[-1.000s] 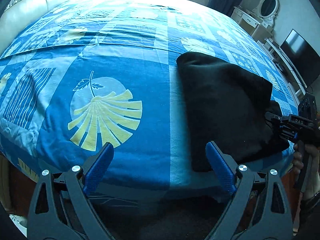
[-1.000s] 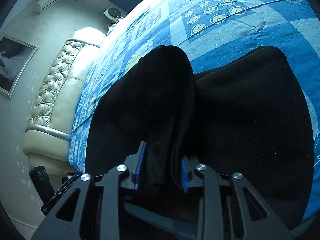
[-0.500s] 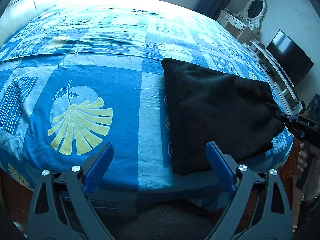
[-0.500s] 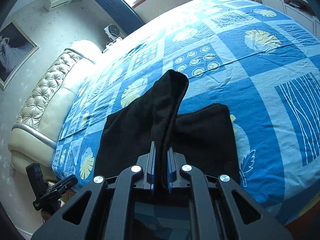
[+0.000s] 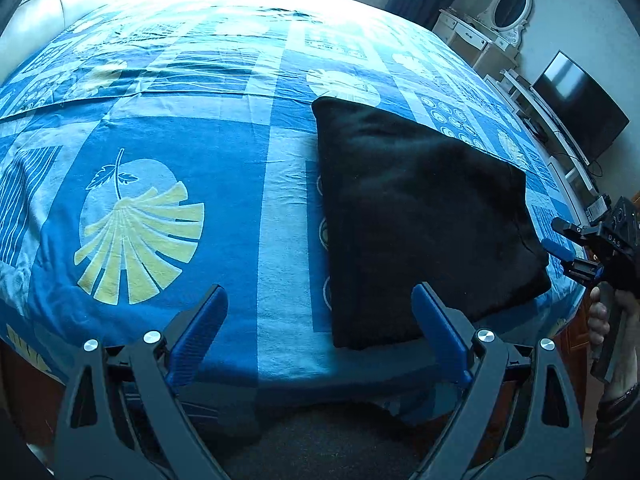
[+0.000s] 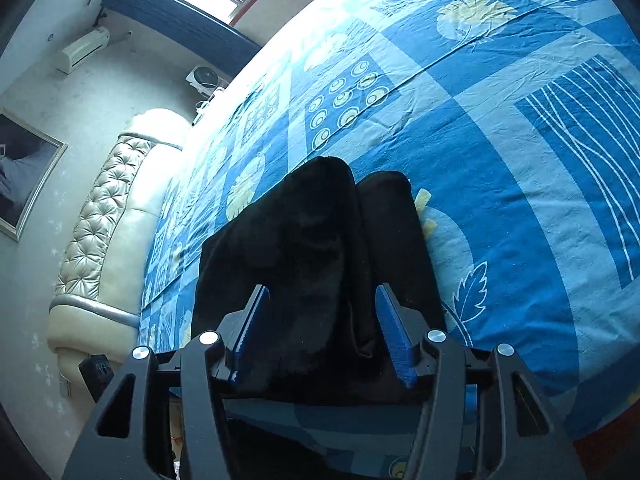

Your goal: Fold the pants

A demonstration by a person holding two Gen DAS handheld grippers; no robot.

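The black pants (image 5: 420, 216) lie folded in a flat stack on the blue patterned bedsheet (image 5: 200, 168), near the bed's front right corner. My left gripper (image 5: 320, 334) is open and empty at the bed's front edge, its right finger beside the stack's near edge. My right gripper (image 6: 320, 334) is open, with its fingers either side of the pants' near end (image 6: 312, 272), which rests on the bed. It also shows in the left wrist view (image 5: 568, 258), just off the stack's right corner.
A padded cream headboard (image 6: 108, 216) runs along the bed's far side. A dressing table with oval mirror (image 5: 504, 20) and a television (image 5: 576, 104) stand along the right wall. The bed's edge drops away below both grippers.
My right gripper has opened and let go of the pants, which now lie flat. It has drawn back slightly from the stack. The left gripper stayed open.
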